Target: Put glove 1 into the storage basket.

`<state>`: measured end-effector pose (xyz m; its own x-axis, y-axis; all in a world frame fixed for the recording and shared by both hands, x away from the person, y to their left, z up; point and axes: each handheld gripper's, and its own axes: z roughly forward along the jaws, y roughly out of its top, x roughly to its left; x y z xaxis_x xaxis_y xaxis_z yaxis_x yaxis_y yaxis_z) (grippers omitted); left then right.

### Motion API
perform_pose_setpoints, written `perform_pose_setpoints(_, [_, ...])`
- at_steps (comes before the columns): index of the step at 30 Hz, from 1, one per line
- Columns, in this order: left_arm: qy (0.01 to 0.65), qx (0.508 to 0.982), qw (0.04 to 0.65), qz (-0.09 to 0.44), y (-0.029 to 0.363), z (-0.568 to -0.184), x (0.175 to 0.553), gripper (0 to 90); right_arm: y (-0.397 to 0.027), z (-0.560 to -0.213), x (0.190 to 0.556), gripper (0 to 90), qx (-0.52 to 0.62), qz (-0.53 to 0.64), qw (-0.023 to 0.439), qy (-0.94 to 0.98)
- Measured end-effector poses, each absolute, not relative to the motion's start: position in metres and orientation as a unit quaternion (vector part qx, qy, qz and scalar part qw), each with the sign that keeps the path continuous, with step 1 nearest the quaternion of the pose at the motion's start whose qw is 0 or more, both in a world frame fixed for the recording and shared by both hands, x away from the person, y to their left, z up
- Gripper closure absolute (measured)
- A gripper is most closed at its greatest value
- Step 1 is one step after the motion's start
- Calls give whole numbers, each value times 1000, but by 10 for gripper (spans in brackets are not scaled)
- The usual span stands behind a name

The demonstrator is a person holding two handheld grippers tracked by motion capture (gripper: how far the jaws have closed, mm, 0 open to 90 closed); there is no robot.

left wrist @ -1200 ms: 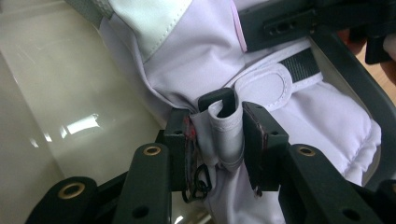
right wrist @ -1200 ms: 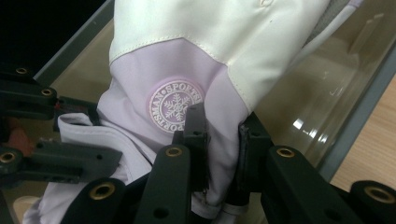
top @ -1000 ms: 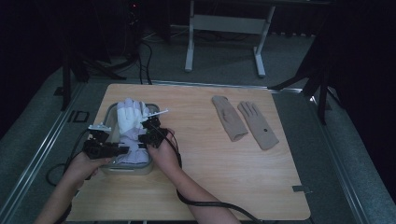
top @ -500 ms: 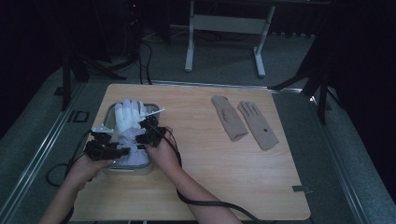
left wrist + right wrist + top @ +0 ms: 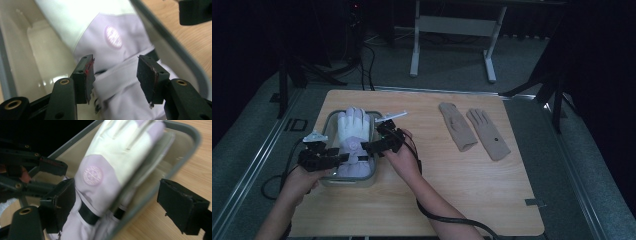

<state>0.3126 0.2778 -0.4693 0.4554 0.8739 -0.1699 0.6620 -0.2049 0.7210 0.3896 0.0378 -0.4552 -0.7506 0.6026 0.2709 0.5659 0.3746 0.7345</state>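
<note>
The white and lilac glove (image 5: 351, 142) is laid lengthwise in the grey tray (image 5: 326, 125) at the near left of the table (image 5: 452, 190), fingertips pointing far. Its cuff is straddled by the left gripper (image 5: 343, 157), fingers half open, nothing gripped. Just right, the right gripper (image 5: 368, 147) is seen with fingers just spread wide, empty, apparently after release. Far right, two beige gloves (image 5: 474, 131) are left flat.

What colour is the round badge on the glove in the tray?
Pale pink on lilac; the badge shows best in the right gripper view.
</note>
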Motion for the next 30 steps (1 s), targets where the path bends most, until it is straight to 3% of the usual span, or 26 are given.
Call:
perform_pose_setpoints(3, [512,753,386,150,275,-467,317,534,27,-455,388,173,356,436,22,826])
perform_pose_setpoints(9, [531,731,373,211,264,-459,341,824,-6,-456,386,176,365,431,36,824])
perform_pose_setpoints(12, [530,734,364,219,259,-456,351,897,-18,-458,387,176,371,429,39,823])
perform_pose_setpoints(17, [538,750,323,209,247,-463,379,900,-35,-461,389,176,382,428,43,818])
perform_pose_setpoints(30, [519,803,236,176,225,-491,403,900,-55,-458,388,179,386,433,48,813])
